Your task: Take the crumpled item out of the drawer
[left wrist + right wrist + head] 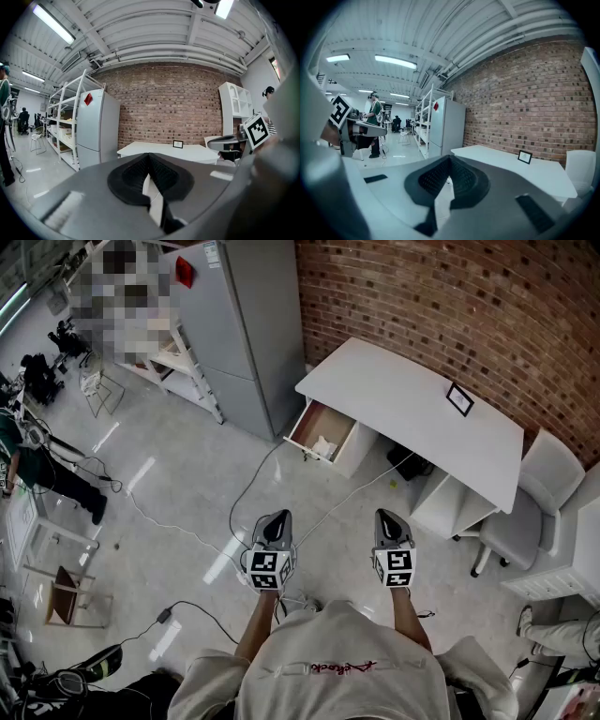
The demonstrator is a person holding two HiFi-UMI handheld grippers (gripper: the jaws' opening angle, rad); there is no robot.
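White crumpled item in open drawer lies well ahead, approx. equidistant from L gripper & R gripper, fingers closed, empty.

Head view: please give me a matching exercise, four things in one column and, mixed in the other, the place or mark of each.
Things
1. crumpled item
2. frame
3. chair
4. fridge

Places or marks
A. bears a red sticker
B. on top of the desk
C. in the open drawer
D. at the desk's end away from the drawer

Pairs: 1-C, 2-B, 3-D, 4-A
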